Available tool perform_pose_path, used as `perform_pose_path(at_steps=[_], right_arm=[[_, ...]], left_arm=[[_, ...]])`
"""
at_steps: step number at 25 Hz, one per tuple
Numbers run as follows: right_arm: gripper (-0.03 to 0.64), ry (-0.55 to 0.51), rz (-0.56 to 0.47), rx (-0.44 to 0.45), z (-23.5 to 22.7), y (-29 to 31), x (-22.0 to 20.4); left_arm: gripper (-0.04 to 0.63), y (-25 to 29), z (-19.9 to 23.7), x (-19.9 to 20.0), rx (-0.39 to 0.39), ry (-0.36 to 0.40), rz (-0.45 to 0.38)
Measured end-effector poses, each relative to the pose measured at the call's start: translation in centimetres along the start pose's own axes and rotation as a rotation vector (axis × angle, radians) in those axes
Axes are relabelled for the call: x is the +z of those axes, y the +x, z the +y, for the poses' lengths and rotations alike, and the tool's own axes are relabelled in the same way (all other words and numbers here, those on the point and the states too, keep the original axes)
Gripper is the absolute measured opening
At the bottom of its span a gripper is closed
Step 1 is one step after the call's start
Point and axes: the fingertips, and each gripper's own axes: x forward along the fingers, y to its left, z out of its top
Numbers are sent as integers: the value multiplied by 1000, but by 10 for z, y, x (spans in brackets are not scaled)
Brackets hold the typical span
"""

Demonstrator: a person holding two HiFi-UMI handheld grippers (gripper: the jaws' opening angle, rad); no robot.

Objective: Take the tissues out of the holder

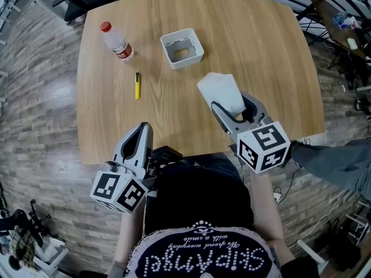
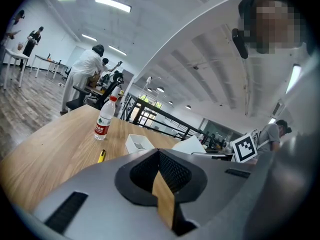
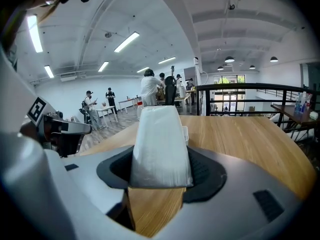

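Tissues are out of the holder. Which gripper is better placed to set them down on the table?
Right. The right gripper is clamped on the tissues, held over the table just short of the holder. The left gripper is shut, holding nothing, back at the table's near edge.

- The place is a large open lab hall: long strip lights (image 3: 132, 41) are running across a high white ceiling.
- People in white coats (image 3: 149, 86) are standing at work tables (image 3: 105, 111) in the background.
- A black railing (image 3: 250, 89) is bordering the floor area.
- Cables and equipment (image 1: 339, 57) are lying on the plank floor (image 1: 35, 114) beside the wooden table (image 1: 261, 57).
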Motion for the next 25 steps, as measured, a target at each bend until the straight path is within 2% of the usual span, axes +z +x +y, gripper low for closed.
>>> perform_pose_path(at_steps=[9,16,25], right_arm=[[267,0,-20,-9,6,-26,0],[267,48,-16,-26,8,-50,-17],[267,49,6,-14,22,-63,-37]], left_arm=[[5,-4,-2,1,8,0,-6],[5,-8,2,0,26,-4,-9],[6,-9,1,-5,26,-5,-5]])
